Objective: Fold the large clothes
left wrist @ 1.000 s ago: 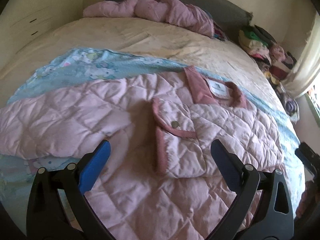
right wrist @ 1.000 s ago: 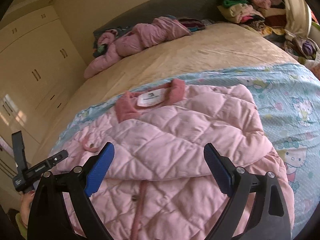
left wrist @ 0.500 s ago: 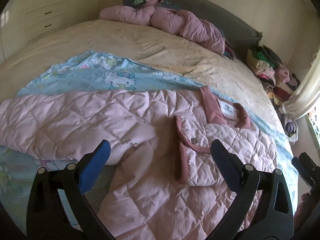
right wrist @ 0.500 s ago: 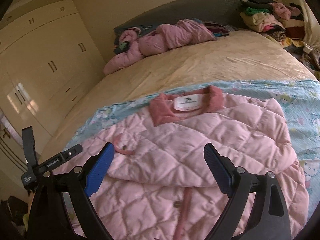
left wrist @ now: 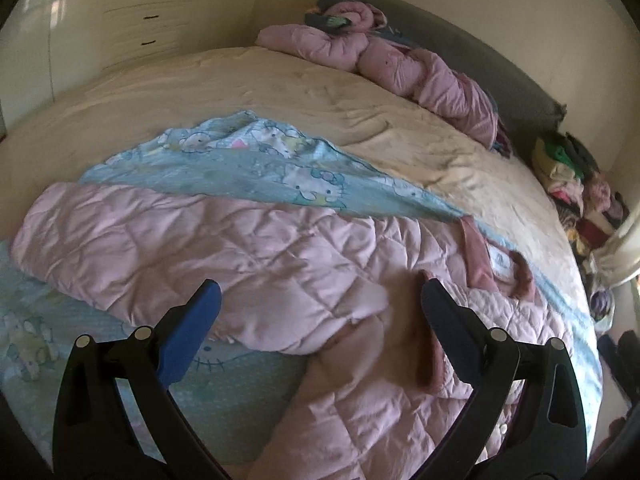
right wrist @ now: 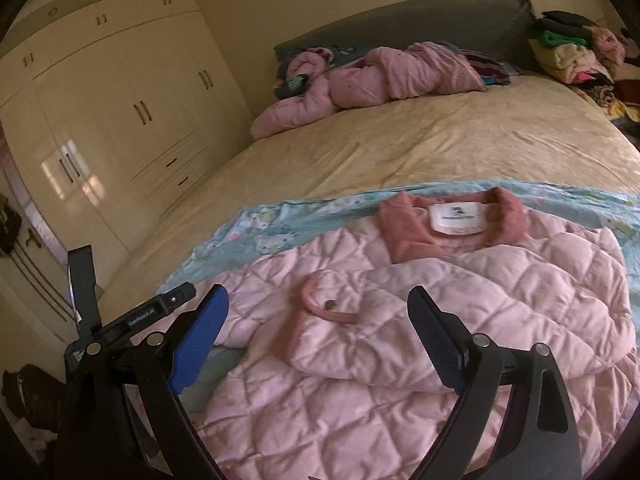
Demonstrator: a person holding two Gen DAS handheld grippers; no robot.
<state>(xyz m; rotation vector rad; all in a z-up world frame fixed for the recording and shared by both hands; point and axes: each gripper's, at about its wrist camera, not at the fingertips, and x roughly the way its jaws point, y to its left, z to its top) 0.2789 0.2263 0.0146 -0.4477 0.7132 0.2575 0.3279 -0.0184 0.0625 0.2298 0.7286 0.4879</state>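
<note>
A pink quilted jacket (left wrist: 256, 256) lies flat on a light blue cartoon-print sheet (left wrist: 248, 164) on the bed. Its left sleeve (left wrist: 120, 232) stretches out to the left. Its right sleeve is folded across the chest, with the cuff and button (right wrist: 330, 304) on top. The darker pink collar with a white label (right wrist: 460, 218) points to the headboard. My left gripper (left wrist: 318, 312) is open and empty above the left armpit area. My right gripper (right wrist: 318, 320) is open and empty above the folded cuff.
A second pink padded garment (right wrist: 372, 76) lies crumpled by the grey headboard (right wrist: 400, 24). A pile of mixed clothes (right wrist: 576, 52) sits at the far right. A cream wardrobe (right wrist: 100, 120) stands to the left of the bed. The beige bedspread (right wrist: 440, 140) lies beyond the jacket.
Both grippers swung left, still open. The left view now shows the spread left sleeve instead of the folded cuff. The right view now centres on the cuff and collar.
</note>
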